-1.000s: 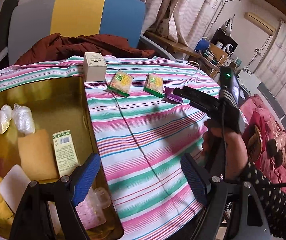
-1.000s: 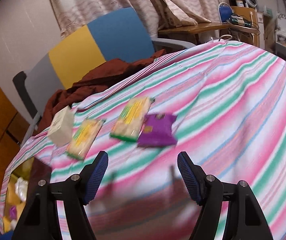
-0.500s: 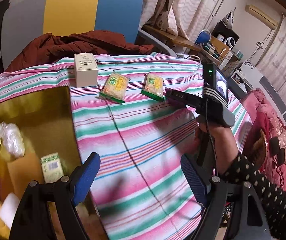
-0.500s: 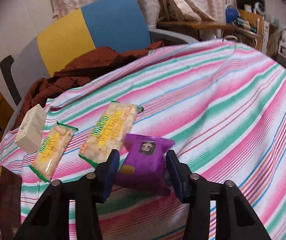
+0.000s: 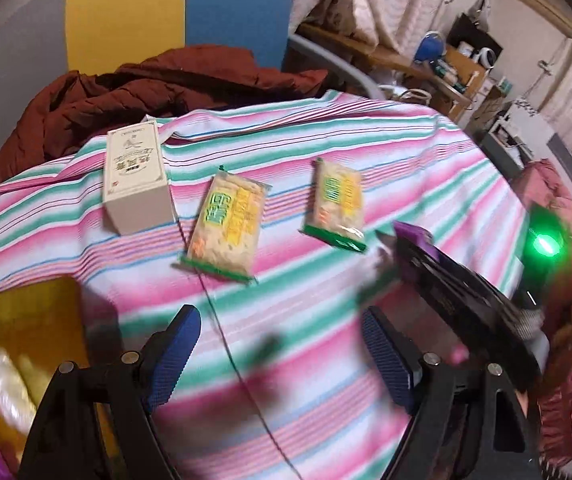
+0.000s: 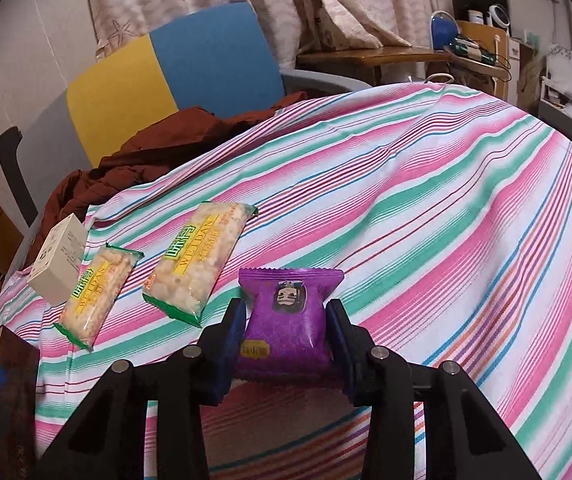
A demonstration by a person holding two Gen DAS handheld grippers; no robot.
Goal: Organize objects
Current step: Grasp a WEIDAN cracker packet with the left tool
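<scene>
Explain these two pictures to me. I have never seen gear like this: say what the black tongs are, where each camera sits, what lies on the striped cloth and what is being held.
There is no robot here. A person holds a hand-operated gripper in each hand, and each one carries a wide-angle camera looking out along its two blue-padded jaws.

In the right camera's view, the right gripper has a purple packet between its jaws, which are closing on it. Whether it has left the cloth cannot be told.

The left camera's view shows the left gripper open over the striped cloth, holding nothing. The right gripper appears there at the right side.

On the cloth lie two yellow snack packs, the near pack and the far pack, plus a white box. At the lower left is a gold tray holding other small items. A chair with a brown garment stands behind.
</scene>
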